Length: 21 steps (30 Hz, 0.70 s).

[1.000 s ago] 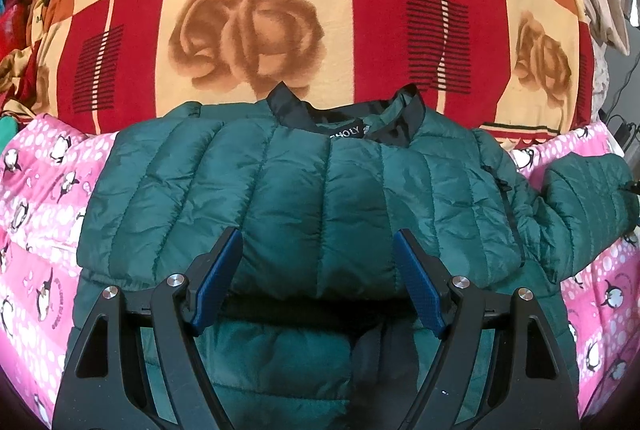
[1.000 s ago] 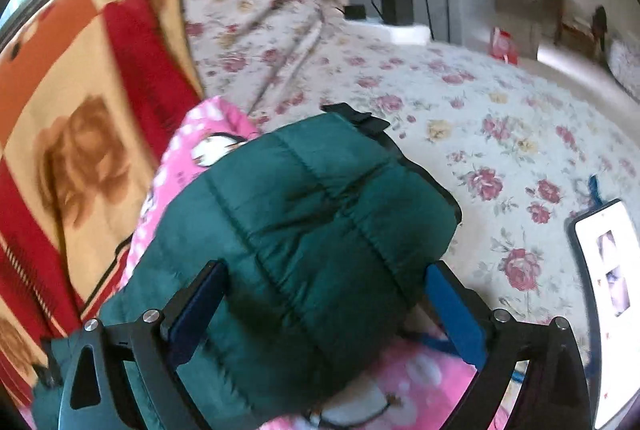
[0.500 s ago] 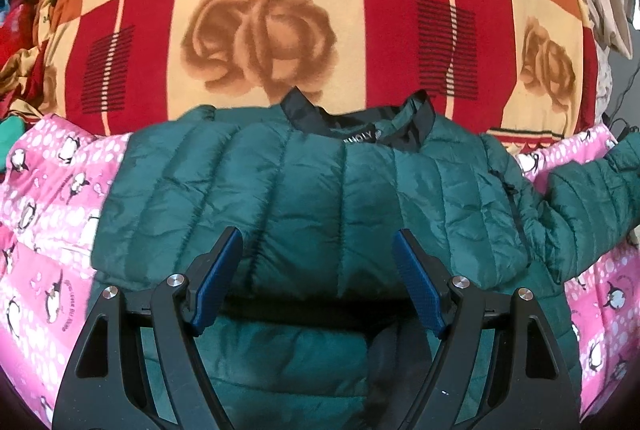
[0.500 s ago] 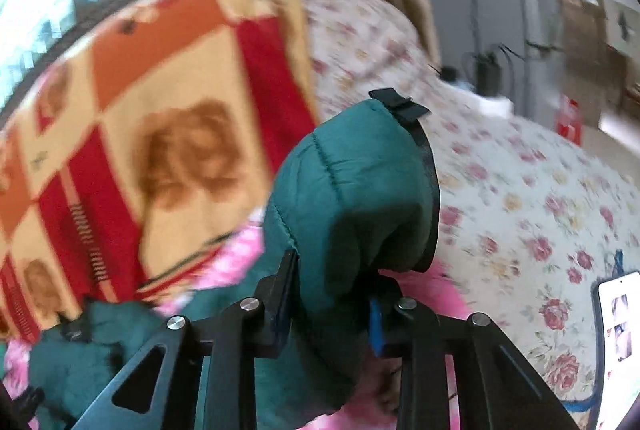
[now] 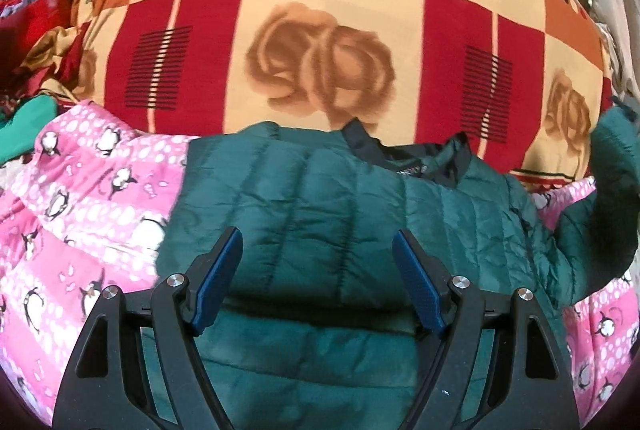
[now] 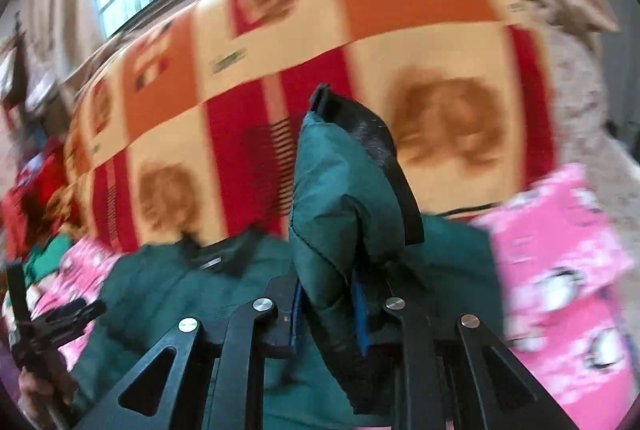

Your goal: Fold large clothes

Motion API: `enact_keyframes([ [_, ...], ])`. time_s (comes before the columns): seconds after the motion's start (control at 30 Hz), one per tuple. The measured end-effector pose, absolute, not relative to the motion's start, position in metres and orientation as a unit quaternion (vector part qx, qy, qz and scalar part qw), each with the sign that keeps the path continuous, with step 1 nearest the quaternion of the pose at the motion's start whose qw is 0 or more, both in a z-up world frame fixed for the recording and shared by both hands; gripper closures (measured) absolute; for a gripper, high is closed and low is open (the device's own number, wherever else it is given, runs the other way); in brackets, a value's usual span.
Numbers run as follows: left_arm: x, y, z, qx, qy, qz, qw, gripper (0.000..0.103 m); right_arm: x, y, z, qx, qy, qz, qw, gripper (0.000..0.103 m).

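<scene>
A: Since the earlier frames the sleeve (image 6: pixel 340 198) has come off the bed and across: it lay flat out to the side, now it stands up in the right gripper (image 6: pixel 326 314), cuff uppermost, over the jacket (image 5: pixel 340 198) body.

B: Grip state, right?

A: Jaws fully closed on the sleeve; blue pads pinch a bunched fold of the quilting below the cuff. Right view is motion-blurred, so how deep the bite goes I cannot tell.

B: Left gripper (image 5: pixel 318 282)?

A: Wide apart, holding nothing. It hangs above the jacket's lower back; whether the pads touch the fabric I cannot tell.

B: Where does the jacket lie?

A: Back up on the pink blanket (image 5: pixel 92 198), collar toward the red-and-orange rose blanket (image 5: pixel 320 30) behind. Left sleeve not in sight, presumably already tucked. In the left view the right sleeve rises at the far right edge.

B: Step in hand, by your judgement?

A: Laying the right sleeve across the back. Body folds remain.

B: Risks?

A: Slick padded shell: a shallow pinch could slip mid-swing and drop the sleeve short. Nothing pins the body, so the pull could drag the jacket askew on the blanket. Puffy fill may spring the sleeve back once released.
</scene>
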<state>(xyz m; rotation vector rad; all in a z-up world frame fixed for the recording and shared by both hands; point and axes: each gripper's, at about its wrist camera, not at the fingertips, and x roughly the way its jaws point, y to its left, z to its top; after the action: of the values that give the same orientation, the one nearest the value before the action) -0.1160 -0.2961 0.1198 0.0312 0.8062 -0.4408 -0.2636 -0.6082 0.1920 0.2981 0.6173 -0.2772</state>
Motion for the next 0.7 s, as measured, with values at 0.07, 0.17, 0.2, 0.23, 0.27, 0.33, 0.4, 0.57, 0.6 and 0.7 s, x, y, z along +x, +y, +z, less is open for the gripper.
enact_keyframes([
  [0.07,-0.112,-0.288,0.12,0.01,0.391,-0.209,0.896,0.025,-0.241,-0.578,0.179,0.145,0.314,-0.102,0.933,0.084],
  [0.17,-0.106,-0.279,0.119,0.004,0.394,-0.204,0.896,0.025,-0.207,-0.535,0.154,0.146,0.334,-0.059,0.929,0.084],
  [0.2,-0.104,-0.277,0.118,0.002,0.395,-0.202,0.896,0.025,-0.199,-0.524,0.146,0.148,0.34,-0.05,0.927,0.083],
  [0.23,-0.103,-0.275,0.118,0.0,0.396,-0.201,0.896,0.025,-0.188,-0.51,0.135,0.152,0.348,-0.038,0.924,0.083],
  [0.27,-0.101,-0.273,0.117,-0.003,0.397,-0.2,0.896,0.025,-0.178,-0.497,0.123,0.154,0.358,-0.026,0.921,0.083],
  [0.33,-0.099,-0.27,0.115,-0.009,0.4,-0.202,0.894,0.025,-0.162,-0.477,0.101,0.163,0.379,-0.01,0.911,0.083],
  [0.4,-0.097,-0.267,0.113,-0.015,0.405,-0.205,0.891,0.025,-0.15,-0.467,0.078,0.183,0.406,0.007,0.895,0.078],
  [0.57,-0.092,-0.263,0.113,-0.065,0.419,-0.237,0.874,0.025,-0.171,-0.469,0.096,0.206,0.386,0.054,0.897,0.023],
  [0.6,-0.092,-0.263,0.113,-0.077,0.42,-0.242,0.871,0.025,-0.179,-0.472,0.105,0.194,0.383,0.05,0.902,0.023],
  [0.7,-0.091,-0.267,0.115,-0.126,0.429,-0.264,0.855,0.025,-0.207,-0.486,0.13,0.168,0.367,0.022,0.915,0.023],
])
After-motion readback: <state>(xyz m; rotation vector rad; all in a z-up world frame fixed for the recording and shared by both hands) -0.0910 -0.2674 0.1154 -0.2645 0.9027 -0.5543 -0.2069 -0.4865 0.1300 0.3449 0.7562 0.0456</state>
